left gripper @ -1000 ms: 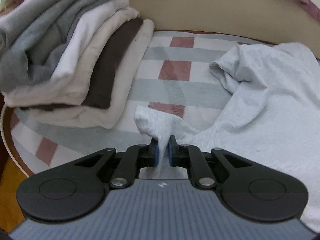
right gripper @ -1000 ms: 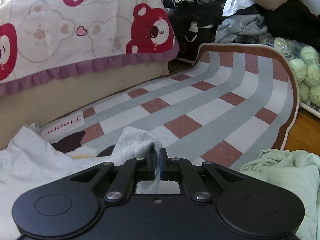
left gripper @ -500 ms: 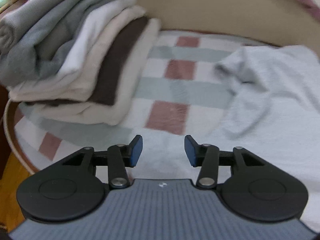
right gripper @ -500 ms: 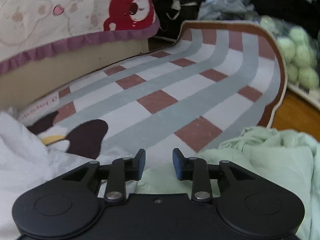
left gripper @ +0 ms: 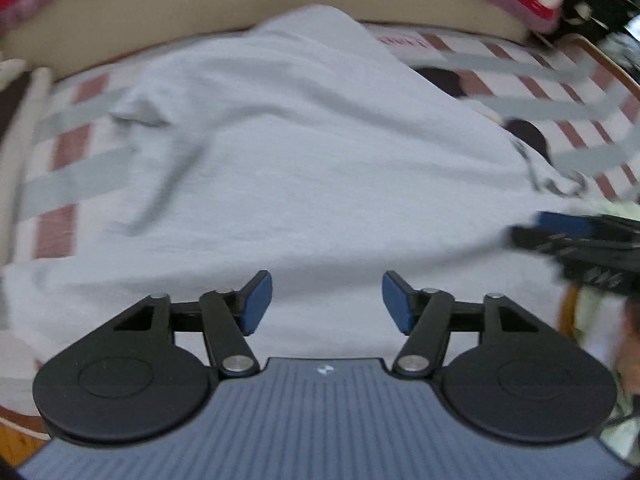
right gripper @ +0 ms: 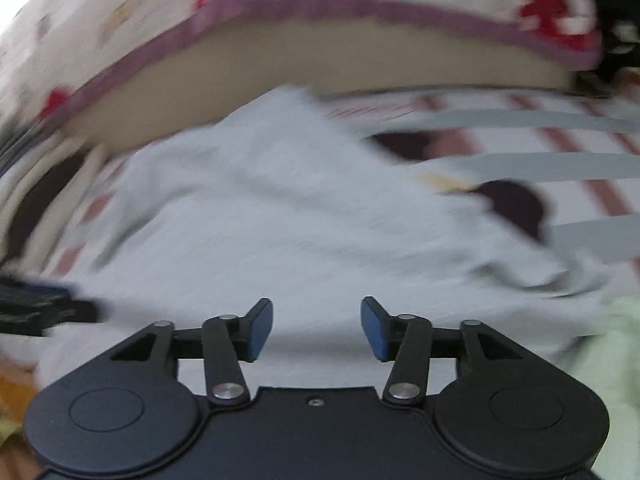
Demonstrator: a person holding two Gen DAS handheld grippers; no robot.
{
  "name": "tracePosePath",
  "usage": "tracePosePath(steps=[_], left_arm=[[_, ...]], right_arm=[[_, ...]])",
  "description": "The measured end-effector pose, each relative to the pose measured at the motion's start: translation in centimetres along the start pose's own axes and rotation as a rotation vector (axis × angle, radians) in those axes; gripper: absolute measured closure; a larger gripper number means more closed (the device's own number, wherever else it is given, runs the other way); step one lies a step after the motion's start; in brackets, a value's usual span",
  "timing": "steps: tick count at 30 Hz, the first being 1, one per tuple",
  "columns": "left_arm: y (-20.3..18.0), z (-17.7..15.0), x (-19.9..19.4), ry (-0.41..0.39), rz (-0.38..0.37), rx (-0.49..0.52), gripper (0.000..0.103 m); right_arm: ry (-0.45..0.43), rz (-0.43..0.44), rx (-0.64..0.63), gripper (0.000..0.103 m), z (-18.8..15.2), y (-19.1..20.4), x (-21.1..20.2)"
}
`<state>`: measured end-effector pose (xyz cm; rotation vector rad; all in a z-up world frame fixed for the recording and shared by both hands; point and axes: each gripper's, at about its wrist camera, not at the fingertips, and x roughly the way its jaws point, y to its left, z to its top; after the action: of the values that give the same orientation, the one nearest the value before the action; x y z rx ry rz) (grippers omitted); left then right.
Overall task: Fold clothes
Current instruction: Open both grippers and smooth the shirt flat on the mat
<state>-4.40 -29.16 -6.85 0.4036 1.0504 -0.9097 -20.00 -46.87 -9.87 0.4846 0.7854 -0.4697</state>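
Item: pale grey garment, spread on the checked mat, directly ahead of and below both your grippers, long axis crosswise. Left gripper and right gripper: jaws opening, nothing between them, equally near.

I'm looking down on a checked rug, white with grey bands and reddish-brown squares, brown trim along its edge. Everything's smeared with motion blur. Spread flat across the middle of it lies a pale grey garment, wrinkled at its left side, covering most of the rug between both views. Dark rounded patches of the rug's print peek out just past the garment's right edge. At the far right a pale green cloth lies on the rug, touching the grey garment's corner. On the far left, the blurred edge of a clothes stack.
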Motion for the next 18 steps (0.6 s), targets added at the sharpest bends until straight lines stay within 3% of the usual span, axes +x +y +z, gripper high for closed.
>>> tracePosePath(steps=[3, 6, 9, 12, 18], left_arm=[[-1.2, -1.0, 1.9, 0.073, 0.050, 0.048, 0.041], [-1.1, -1.2, 2.8, 0.117, 0.072, 0.067, 0.041], [-0.4, -0.5, 2.3, 0.103, 0.039, 0.031, 0.041], [0.3, -0.1, 2.0, 0.077, 0.070, 0.020, 0.041], [1.9, 0.3, 2.5, 0.102, 0.078, -0.062, 0.041]], right_arm=[[0.055, 0.012, 0.018, 0.041, -0.3, 0.0, 1.7], [0.112, -0.065, 0.070, 0.041, -0.6, -0.9, 3.3], [0.110, -0.056, 0.102, 0.041, -0.9, -1.5, 3.4], [0.098, -0.064, 0.096, 0.041, -1.2, -1.2, 3.4], [0.085, -0.039, 0.084, 0.041, 0.3, -1.8, 4.7]])
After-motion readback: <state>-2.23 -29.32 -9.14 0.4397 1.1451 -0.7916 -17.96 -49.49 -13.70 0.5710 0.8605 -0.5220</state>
